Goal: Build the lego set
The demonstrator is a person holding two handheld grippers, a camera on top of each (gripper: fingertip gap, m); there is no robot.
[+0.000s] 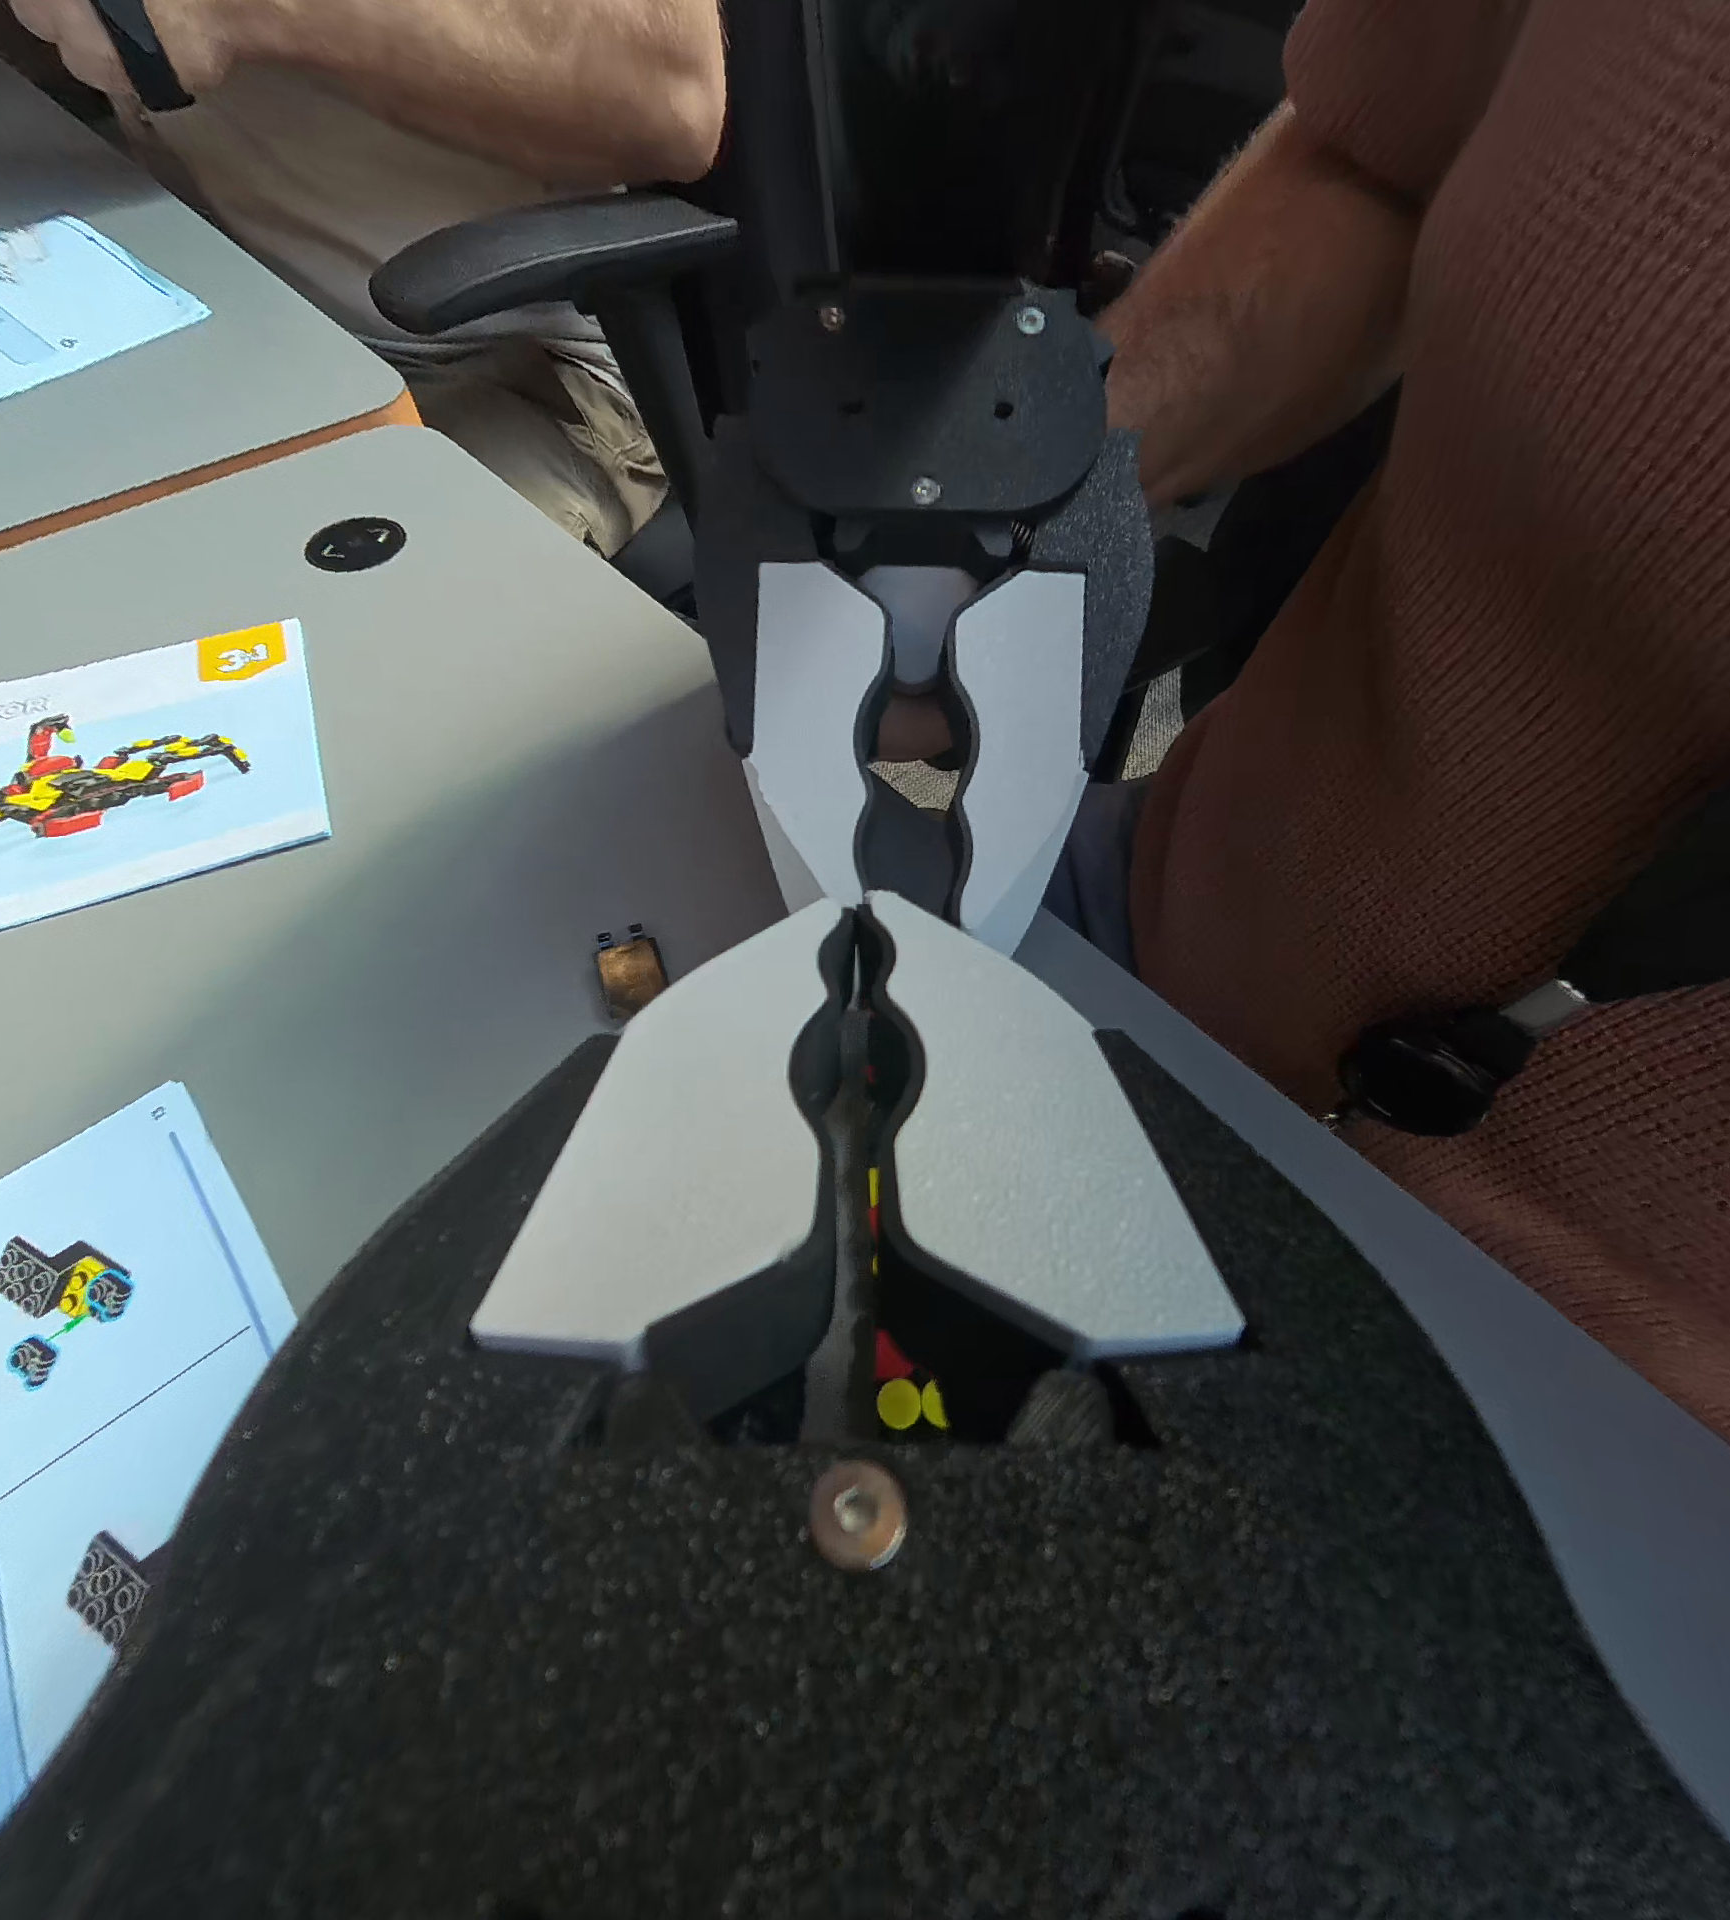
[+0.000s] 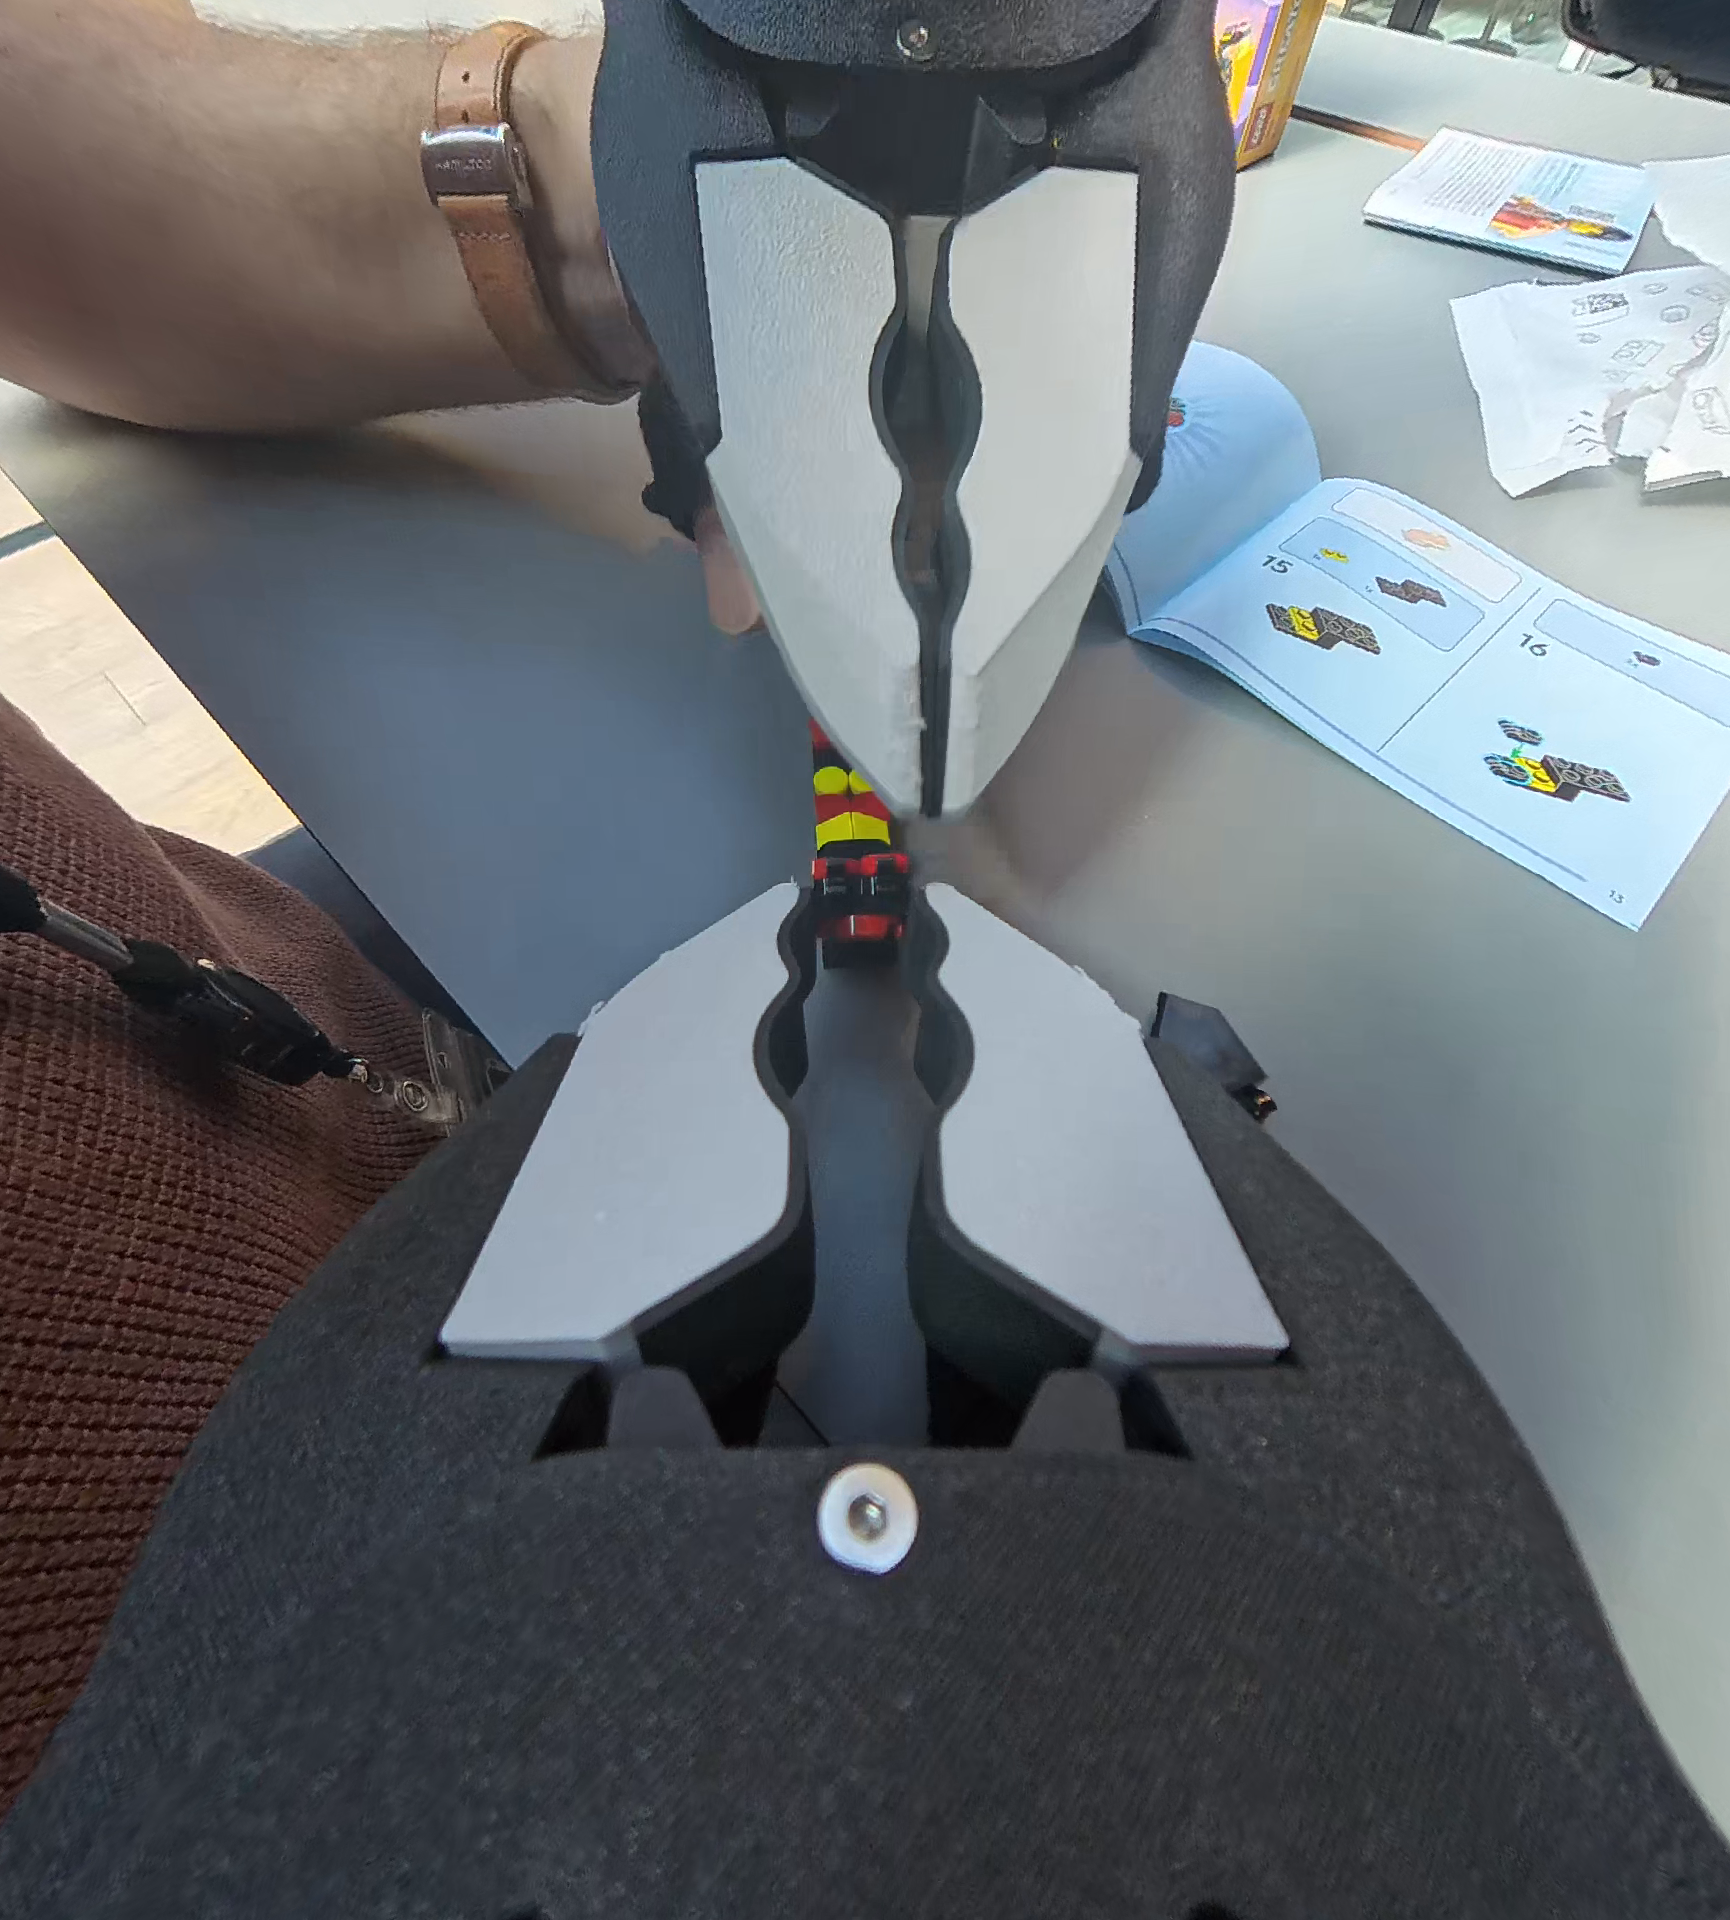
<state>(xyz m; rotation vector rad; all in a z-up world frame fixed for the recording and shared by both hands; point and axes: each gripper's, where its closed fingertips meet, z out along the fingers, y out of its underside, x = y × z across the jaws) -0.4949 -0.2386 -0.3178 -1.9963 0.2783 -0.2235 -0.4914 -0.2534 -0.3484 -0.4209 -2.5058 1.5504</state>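
A red, yellow and black lego assembly (image 2: 853, 883) sits between the two grippers above the grey table (image 2: 425, 675). My right gripper (image 2: 863, 891) grips its near end with the jaws narrowly apart. My left gripper (image 2: 928, 805) comes in from the far side, shut, with its tips touching the assembly's top. In the left wrist view my left gripper (image 1: 859, 916) is shut tip to tip against the right gripper (image 1: 911, 896). Only bits of the assembly (image 1: 897, 1397) show under the fingers. A small dark loose piece (image 1: 629, 971) lies on the table; it also shows in the right wrist view (image 2: 1209, 1044).
An open instruction booklet (image 2: 1463, 686) lies to the right, and another booklet (image 1: 113, 769) lies to the left. Torn paper bags (image 2: 1650, 384) and a lego box (image 2: 1266, 83) are at the far right. The person's brown sweater (image 1: 1515, 623) is at the table edge, beside a chair armrest (image 1: 549, 260). Only a small space, under 4 cm, lies between the two pairs of fingers.
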